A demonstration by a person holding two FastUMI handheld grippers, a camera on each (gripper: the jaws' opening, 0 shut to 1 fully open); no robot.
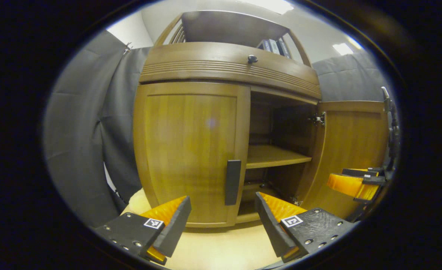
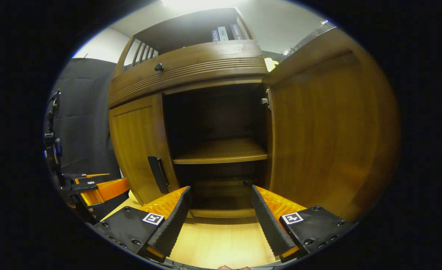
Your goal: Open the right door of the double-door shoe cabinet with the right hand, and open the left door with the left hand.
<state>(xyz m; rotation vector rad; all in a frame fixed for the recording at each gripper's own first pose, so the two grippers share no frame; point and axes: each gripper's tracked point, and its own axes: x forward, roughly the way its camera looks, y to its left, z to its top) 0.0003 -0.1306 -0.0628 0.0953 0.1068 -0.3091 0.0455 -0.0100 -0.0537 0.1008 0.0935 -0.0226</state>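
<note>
1. Two doors front the wooden shoe cabinet (image 1: 228, 71), which stands on a pale table (image 1: 221, 247): the right door (image 2: 325, 127) is swung wide open, and the left door (image 1: 191, 150) lies closed, flush with the frame.
2. Left claw (image 1: 222, 210): jaws spread wide, holding nothing, hovering low just in front of the left door's dark vertical handle (image 1: 232, 182), not touching it.
3. Right claw (image 2: 221, 206): jaws likewise wide and empty, facing the open compartment and its inner shelf (image 2: 221, 150), beside the open door but apart from it.
4. Handling, as a judgement: the door is a rigid wood panel on metal hinges (image 1: 318, 119); it should swing in an arc rather than flex, with moderate resistance at the catch. The smooth varnished face offers little purchase.
5. Best hold: the bar handle near the door's inner edge, pinched across its narrow width, then pulled outward and leftward along the hinge arc.
6. Writing: books (image 2: 226, 33) stand on the upper shelf; their spine lettering is too small to read. Square coded markers sit on the claws' finger mounts.
</note>
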